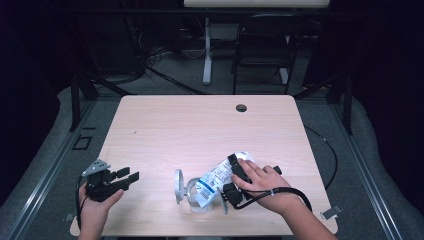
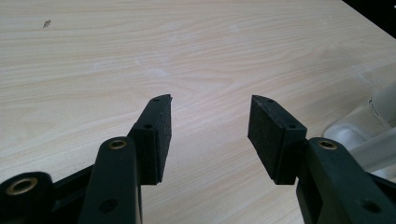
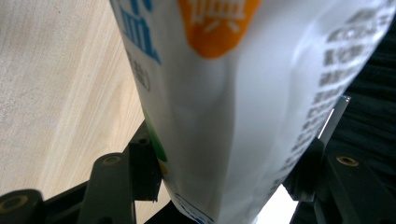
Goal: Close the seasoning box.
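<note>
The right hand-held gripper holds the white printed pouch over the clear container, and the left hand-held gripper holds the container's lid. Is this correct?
Not quite: the left hand-held gripper holds nothing; the left gripper view shows its jaws open over the bare light wooden table. The right hand-held gripper does hold the white printed pouch at the clear container.

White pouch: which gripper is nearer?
Right. The right gripper is clamped on the white pouch, a jaw on each side. The left gripper hovers open over bare table, well off to the pouch's left.
</note>
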Tool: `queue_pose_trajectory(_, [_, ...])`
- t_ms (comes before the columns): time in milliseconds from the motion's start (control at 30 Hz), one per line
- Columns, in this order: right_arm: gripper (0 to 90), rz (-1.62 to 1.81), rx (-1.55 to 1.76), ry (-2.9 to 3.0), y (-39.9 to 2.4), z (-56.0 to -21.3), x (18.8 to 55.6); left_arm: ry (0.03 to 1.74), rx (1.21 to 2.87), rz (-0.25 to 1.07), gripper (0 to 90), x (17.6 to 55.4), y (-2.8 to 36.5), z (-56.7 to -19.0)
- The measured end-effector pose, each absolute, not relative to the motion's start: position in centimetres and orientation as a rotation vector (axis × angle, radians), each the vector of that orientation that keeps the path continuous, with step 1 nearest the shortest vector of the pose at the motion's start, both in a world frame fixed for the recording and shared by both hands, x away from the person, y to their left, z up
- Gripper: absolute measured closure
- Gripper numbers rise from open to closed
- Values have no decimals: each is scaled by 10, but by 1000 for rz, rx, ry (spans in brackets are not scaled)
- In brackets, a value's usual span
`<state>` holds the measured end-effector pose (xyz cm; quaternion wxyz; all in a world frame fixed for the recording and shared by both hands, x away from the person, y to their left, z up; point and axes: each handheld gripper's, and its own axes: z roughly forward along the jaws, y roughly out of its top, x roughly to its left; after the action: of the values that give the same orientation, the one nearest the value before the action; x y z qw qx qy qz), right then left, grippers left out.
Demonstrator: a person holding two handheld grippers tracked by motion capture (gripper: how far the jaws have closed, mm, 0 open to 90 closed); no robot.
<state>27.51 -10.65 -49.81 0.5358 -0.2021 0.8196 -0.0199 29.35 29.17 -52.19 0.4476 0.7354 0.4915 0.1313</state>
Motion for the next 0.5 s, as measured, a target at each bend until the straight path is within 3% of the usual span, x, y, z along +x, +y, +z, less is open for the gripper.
queue_pose_trajectory(500, [423, -66, -492, 1950, -105, -497, 275, 1219, 1819, 323, 502, 294, 292, -522])
